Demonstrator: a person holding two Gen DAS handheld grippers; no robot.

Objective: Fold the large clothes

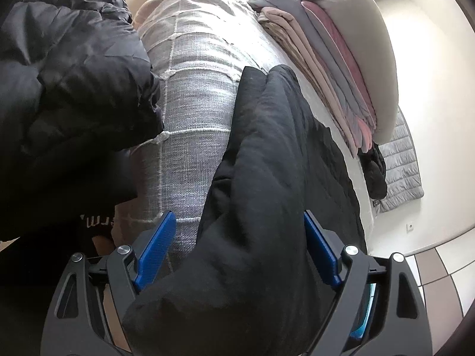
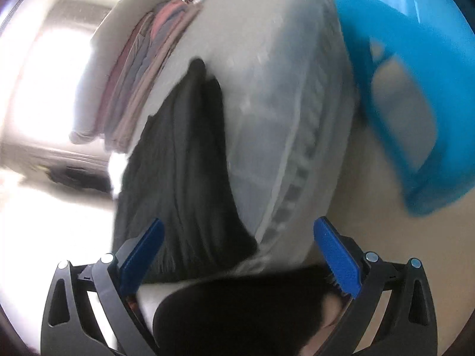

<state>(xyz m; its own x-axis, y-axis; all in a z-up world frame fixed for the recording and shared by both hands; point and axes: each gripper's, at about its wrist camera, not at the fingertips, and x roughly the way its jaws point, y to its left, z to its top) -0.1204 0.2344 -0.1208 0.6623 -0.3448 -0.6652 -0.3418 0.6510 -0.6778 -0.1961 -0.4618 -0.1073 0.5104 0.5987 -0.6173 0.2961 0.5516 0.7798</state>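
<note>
Black garment [image 1: 267, 160] – thick, soft, dark fabric – lies lengthwise on the grey woven bedcover [image 1: 196, 95], running from the bed's near end toward the stack of folded clothes [image 1: 335, 68]. Its near end bunches up between the left gripper [image 1: 239, 249] fingers. Blue pads [image 1: 156, 246] spread wide; fabric fills most of the gap and touches the pad on the right of the view, but no clear squeeze seen. Cannot tell if it's gripped or just draped there.

In the right wrist view, same garment [image 2: 181, 172] on the bedcover [image 2: 267, 89], w/ heavy motion blur. Right gripper [image 2: 239, 252] spread wide, pads not pressing anything. A dark cloth mass [image 2: 237, 305] sits low in that view, at the base of the fingers; whether part of the garment – cannot tell.

Relative to the garment:
- Stack of folded clothes just beyond its far end, pinks/greys/beige, w/ a pale cushion [image 1: 350, 29] on its outer side.
- A black puffy jacket [image 1: 65, 83], shiny, on the opposite side of the bedcover, apart from the garment.
- Grey quilted piece [image 1: 400, 166] and a small dark item [image 1: 375, 169] past the stack, near the wall.
- Blue plastic tub [image 2: 400, 95] beside the bed in the right wrist view, blurred.
- Tiled floor [image 1: 439, 281] at the corner of the left wrist view.
</note>
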